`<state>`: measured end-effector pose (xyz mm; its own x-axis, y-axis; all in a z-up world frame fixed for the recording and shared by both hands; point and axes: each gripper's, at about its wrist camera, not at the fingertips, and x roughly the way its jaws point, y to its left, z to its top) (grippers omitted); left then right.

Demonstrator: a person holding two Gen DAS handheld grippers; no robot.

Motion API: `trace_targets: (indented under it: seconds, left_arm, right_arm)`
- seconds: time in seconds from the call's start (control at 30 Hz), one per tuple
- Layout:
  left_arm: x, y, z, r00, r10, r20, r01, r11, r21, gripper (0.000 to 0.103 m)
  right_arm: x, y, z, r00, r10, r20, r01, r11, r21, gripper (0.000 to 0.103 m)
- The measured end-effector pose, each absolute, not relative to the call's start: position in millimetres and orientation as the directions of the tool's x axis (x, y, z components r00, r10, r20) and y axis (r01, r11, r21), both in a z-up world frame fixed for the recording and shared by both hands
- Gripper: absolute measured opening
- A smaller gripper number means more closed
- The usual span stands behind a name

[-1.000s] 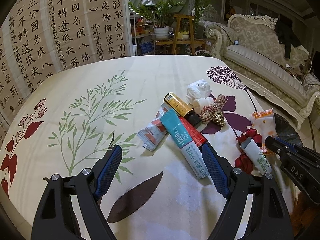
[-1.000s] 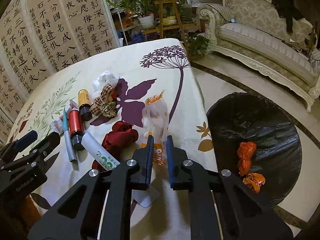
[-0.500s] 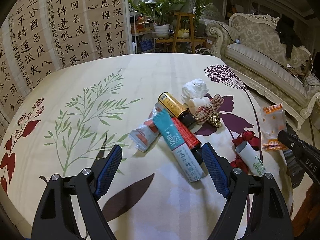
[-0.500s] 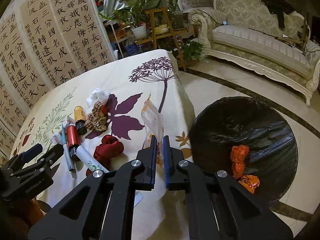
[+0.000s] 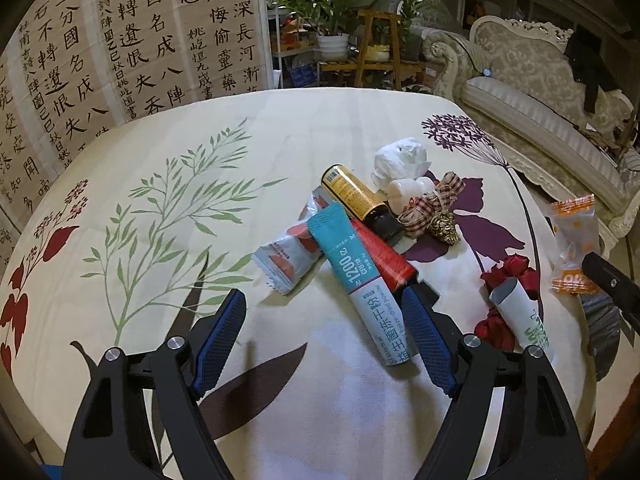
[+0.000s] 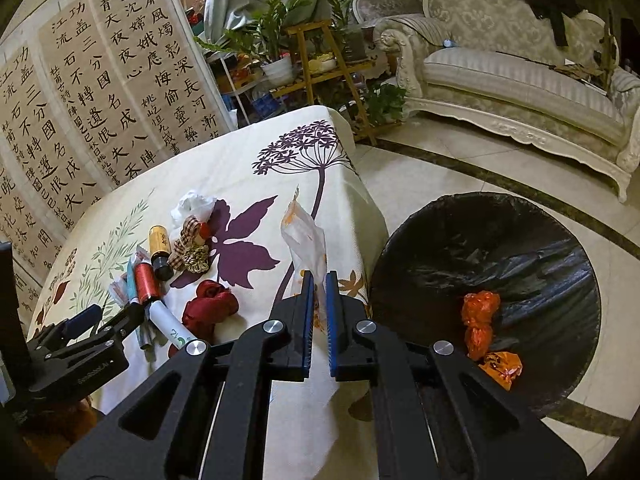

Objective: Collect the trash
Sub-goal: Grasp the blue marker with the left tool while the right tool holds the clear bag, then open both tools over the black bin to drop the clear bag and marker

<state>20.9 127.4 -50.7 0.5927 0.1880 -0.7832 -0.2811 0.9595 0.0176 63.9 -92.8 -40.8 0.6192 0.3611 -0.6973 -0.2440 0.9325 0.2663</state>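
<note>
- One clear wrapper with orange print (image 6: 306,236) is pinched at its lower end between the pressed-together pads of the right gripper (image 6: 318,312); it stands up from the fingertips, long axis roughly upright, off the table and over its near corner.
- Its destination, the black-lined bin (image 6: 460,224), is seen on the floor to the right of that wrapper, just beyond the table edge (two or three orange wrappers already lie inside).
- The coming move is judged to be a short carry rightward until the wrapper hangs over the bin mouth, then a release; the right hand is plainly the nearer one.
- On the floral tablecloth (image 5: 280,128) the remaining litter is grouped: a teal-and-white sachet (image 5: 362,284), a red tube (image 5: 384,256), an amber bottle (image 5: 354,194), a small snack packet (image 5: 286,258).
- The left gripper (image 5: 324,336) is held spread above the cloth, jaws closing slightly, with nothing pressed between them; the sachet's near end lies just inside the right-hand finger, its long axis running away and to the left.
</note>
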Motion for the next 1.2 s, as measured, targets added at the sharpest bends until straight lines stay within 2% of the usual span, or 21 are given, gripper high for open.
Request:
trace_targets:
  seconds: [0.2, 0.23, 0.3, 0.33, 0.37, 0.5, 0.97, 1.2]
  left_arm:
    - [18, 134, -56, 0.586, 0.098, -0.804, -0.255, 0.964, -0.069, 0.049]
    - [16, 135, -56, 0.591, 0.096, -0.801, -0.252, 0.965, -0.070, 0.042]
    - [14, 135, -56, 0.593, 0.087, -0.800, -0.238, 0.969, -0.071, 0.036]
    - [13, 135, -55, 0.595, 0.081, -0.799, -0.230, 0.970, -0.074, 0.025]
    - [12, 135, -55, 0.600, 0.065, -0.797, -0.220, 0.972, -0.086, 0.019]
    - [9, 138, -55, 0.608, 0.020, -0.794, -0.200, 0.971, -0.128, 0.006]
    - [-12, 136, -28, 0.674, -0.003, -0.739, -0.168, 0.973, -0.157, 0.004]
    - [-11, 110, -4, 0.727, -0.068, -0.683, -0.077, 0.981, -0.180, 0.004]
  right_arm:
    - [62, -91, -38, 0.619, 0.364, -0.696, -0.250, 0.931, 0.264, 0.006]
    - [62, -91, -38, 0.620, 0.363, -0.696, -0.250, 0.932, 0.264, 0.006]
    - [62, -91, -38, 0.619, 0.364, -0.696, -0.250, 0.932, 0.264, 0.006]
    - [62, -91, -38, 0.620, 0.363, -0.696, -0.250, 0.932, 0.264, 0.006]
    - [61, -91, -38, 0.621, 0.363, -0.695, -0.250, 0.932, 0.263, 0.006]
    - [59, -90, -33, 0.628, 0.361, -0.690, -0.250, 0.933, 0.260, 0.006]
    - [51, -97, -19, 0.655, 0.355, -0.667, -0.244, 0.935, 0.258, 0.006]
    - [49, -125, -11, 0.696, 0.302, -0.651, -0.183, 0.952, 0.246, 0.006]
